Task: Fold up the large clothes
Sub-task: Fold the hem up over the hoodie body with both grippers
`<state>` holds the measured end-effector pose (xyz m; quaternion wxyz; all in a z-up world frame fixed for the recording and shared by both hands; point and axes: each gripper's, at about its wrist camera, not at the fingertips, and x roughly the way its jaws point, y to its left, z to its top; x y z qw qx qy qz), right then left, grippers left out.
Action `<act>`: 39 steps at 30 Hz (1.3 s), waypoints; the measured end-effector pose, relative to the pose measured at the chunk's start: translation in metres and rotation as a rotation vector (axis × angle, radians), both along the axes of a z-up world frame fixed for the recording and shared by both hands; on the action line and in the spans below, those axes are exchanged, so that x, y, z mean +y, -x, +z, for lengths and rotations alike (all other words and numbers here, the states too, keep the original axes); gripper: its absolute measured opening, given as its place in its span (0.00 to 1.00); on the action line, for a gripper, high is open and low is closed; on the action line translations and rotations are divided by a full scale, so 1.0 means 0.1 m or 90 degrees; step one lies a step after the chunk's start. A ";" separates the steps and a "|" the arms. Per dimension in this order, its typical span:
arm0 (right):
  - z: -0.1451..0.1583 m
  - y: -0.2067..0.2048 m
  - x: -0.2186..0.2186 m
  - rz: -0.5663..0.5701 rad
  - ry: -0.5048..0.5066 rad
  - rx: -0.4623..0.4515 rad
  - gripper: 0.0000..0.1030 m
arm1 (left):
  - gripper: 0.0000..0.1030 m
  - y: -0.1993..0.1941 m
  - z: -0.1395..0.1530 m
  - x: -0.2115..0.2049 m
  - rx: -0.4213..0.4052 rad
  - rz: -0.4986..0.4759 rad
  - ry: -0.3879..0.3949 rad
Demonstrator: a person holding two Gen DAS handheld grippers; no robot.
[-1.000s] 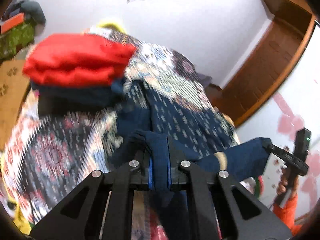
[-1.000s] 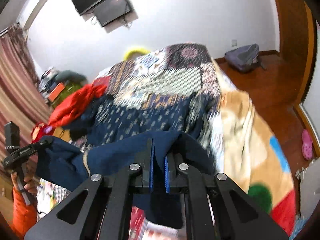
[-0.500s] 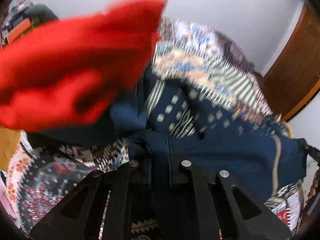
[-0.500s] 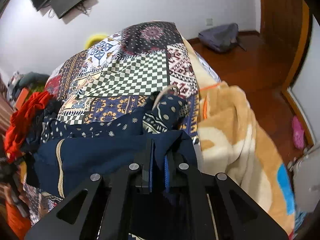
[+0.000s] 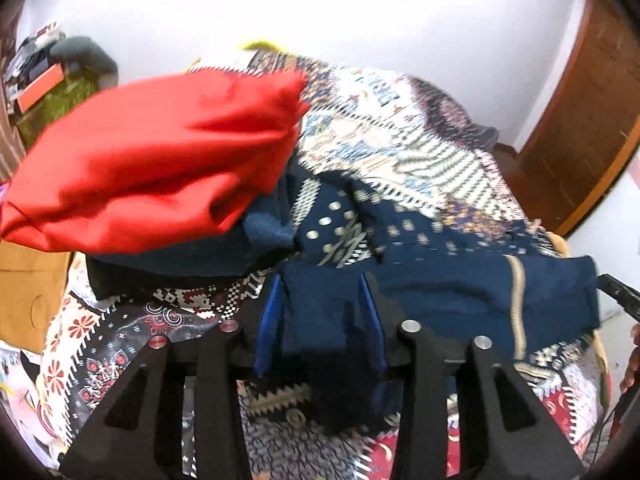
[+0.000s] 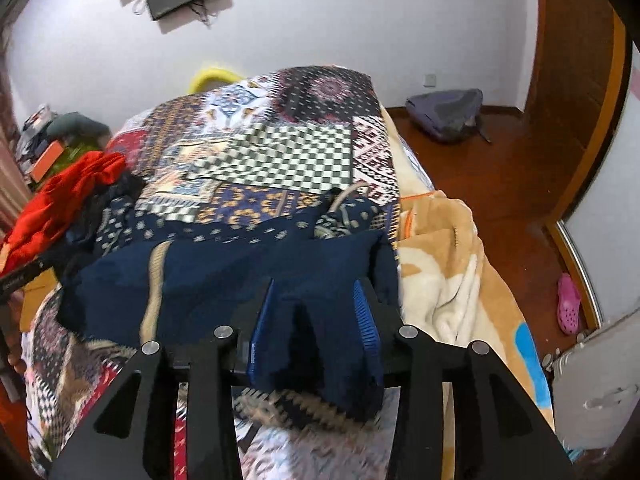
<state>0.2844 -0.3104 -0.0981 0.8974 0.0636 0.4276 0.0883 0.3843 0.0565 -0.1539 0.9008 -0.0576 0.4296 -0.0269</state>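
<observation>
A navy garment (image 5: 460, 292) with a tan stripe lies folded across the patchwork bedspread (image 5: 400, 140), stretched between my two grippers. My left gripper (image 5: 319, 280) has its jaws opening; a fold of the navy cloth sits loose between the blue pads. In the right wrist view the same garment (image 6: 224, 280) spreads to the left, and my right gripper (image 6: 315, 285) is opening too, with a bunch of cloth between its pads but not pinched. A printed navy cloth (image 6: 224, 228) lies just beyond.
A folded red garment (image 5: 160, 160) tops a dark stack at the left, close to the left gripper. A beige blanket (image 6: 448, 260) hangs over the bed's right side. On the wooden floor are a grey bag (image 6: 448, 114) and a pink shoe (image 6: 568, 308).
Both grippers came down toward the bed with the navy garment. Their jaws, shut on the cloth before, now stand apart, and the garment rests on the bedspread.
</observation>
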 end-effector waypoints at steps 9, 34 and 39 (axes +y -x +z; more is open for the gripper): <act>-0.10 0.29 0.32 0.080 -0.024 0.023 0.37 | 0.51 0.38 -0.11 -0.46 0.025 -0.116 -0.029; -0.71 -0.30 1.20 0.271 0.085 0.155 0.37 | 0.63 0.10 -0.63 -0.93 0.039 -0.192 -0.228; -0.57 -0.71 1.25 0.257 0.128 0.142 0.37 | 0.64 -0.56 -0.37 -1.01 0.023 -0.199 -0.281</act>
